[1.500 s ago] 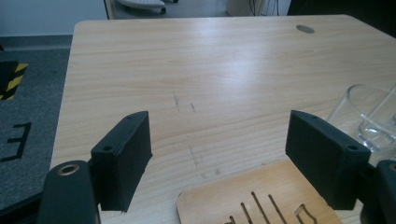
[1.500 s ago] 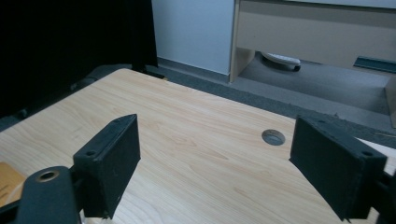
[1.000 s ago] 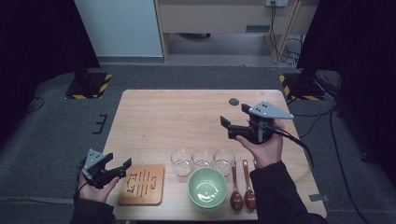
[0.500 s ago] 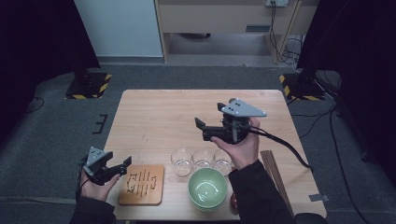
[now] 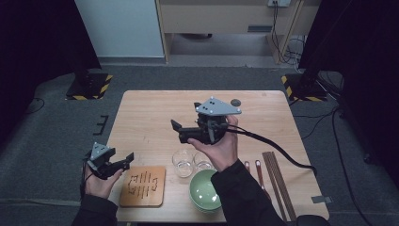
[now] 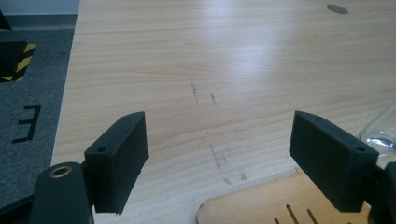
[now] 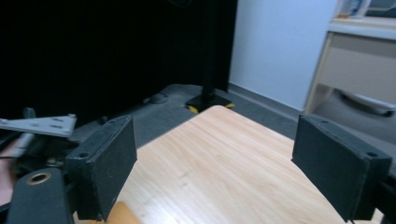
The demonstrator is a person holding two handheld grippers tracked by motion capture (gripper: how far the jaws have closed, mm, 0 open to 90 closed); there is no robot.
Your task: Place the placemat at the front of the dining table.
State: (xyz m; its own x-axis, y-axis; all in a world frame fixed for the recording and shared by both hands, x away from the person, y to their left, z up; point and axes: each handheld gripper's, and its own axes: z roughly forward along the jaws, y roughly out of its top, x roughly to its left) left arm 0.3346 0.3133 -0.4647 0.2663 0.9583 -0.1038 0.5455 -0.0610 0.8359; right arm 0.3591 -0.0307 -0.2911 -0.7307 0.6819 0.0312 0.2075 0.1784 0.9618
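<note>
Right gripper point(image 5: 180, 131) has swung left across the table, jaws open and empty, glasses point(image 5: 182, 163) just below them. Left gripper point(image 6: 217, 154) view: jaws wide apart, empty, trivet point(image 6: 261, 205) beneath. Right gripper view: only bare table point(image 7: 224, 158) between the jaws; a low sweep could topple a glass.

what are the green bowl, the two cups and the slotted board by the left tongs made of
Green bowl: probably glazed ceramic, smooth and faintly shiny. Two cups: clear glass or plastic, the table shows through. Slotted board: looks like wood or bamboo, warm matt brown with cut slots.

Grey carpet floor point(image 5: 56, 141), pale wall panel point(image 5: 117, 28), wooden cabinet point(image 5: 226, 19), black curtains point(image 5: 33, 47), yellow-striped stand bases point(image 5: 89, 87)
</note>
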